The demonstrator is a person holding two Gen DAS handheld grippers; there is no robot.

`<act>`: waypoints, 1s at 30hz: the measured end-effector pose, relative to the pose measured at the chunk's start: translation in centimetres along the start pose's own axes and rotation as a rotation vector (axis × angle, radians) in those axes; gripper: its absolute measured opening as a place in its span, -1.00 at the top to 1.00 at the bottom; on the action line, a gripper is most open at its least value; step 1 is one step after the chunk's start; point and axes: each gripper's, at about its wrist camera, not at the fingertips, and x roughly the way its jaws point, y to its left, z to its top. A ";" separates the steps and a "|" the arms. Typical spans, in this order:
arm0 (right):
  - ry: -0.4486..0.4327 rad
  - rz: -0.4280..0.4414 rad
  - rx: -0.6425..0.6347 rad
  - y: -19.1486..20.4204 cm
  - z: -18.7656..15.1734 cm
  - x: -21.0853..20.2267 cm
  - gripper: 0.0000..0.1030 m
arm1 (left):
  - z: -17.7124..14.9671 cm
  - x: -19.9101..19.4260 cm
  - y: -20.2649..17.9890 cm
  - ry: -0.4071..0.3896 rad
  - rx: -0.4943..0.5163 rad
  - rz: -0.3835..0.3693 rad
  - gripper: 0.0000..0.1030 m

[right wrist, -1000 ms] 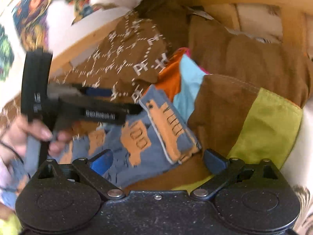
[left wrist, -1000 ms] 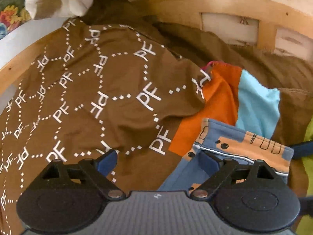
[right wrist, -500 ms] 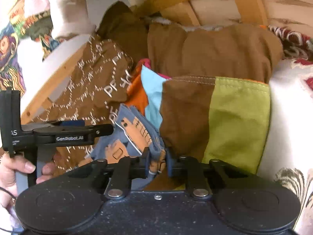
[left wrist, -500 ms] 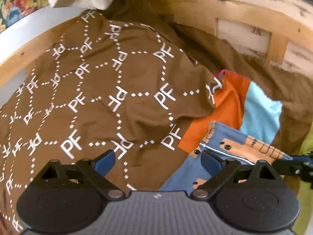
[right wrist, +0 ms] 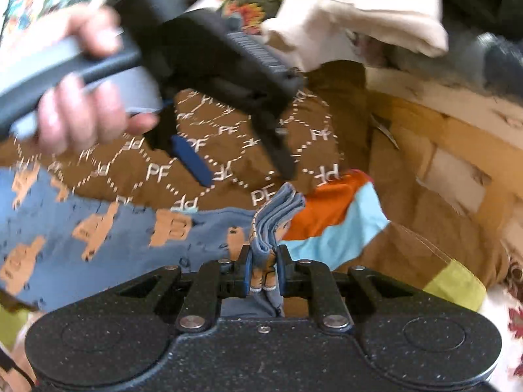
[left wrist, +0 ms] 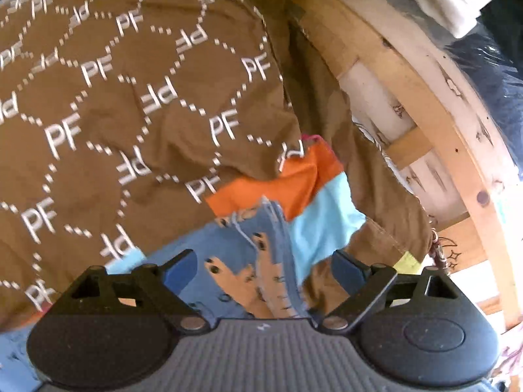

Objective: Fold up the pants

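While the right tool (right wrist: 263, 269) squeezes a bunched edge of the blue pants (right wrist: 108, 245) between its two fingers, the left tool (left wrist: 263, 266) hangs wide open and holds nothing. The pants are blue with little orange digger pictures on them. From the right tool they spread out to its left side, and the pinched edge stands up in thick folds just in front of its fingers. In the left wrist view, the same bunched edge sits right between the left tool's open fingers, but I cannot tell if they touch it.

This looks like the start of the job: getting hold of the pants and pulling them free from the pile. They are not flat yet and no fold is made. Next, I think the left tool needs to close on another part of the edge, so both tools can lift the pants and shake them out straight.

Past the tools is a wooden basket (right wrist: 457, 137) with slats. Inside it lies a brown cloth with white PF letters (left wrist: 130, 114), and it covers part of the pants. Just beyond the right tool's fingers, a patch cloth in orange, light blue, brown and green (right wrist: 343, 225) lies in the basket too. A white cloth (right wrist: 376, 13) hangs over the far rim. The brown cloth may drag along if the pants are pulled fast.
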 end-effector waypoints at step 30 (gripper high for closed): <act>-0.092 0.334 -0.177 8.8 2.4 -5.5 0.73 | -9.9 -9.5 8.4 -0.092 -0.250 0.067 0.73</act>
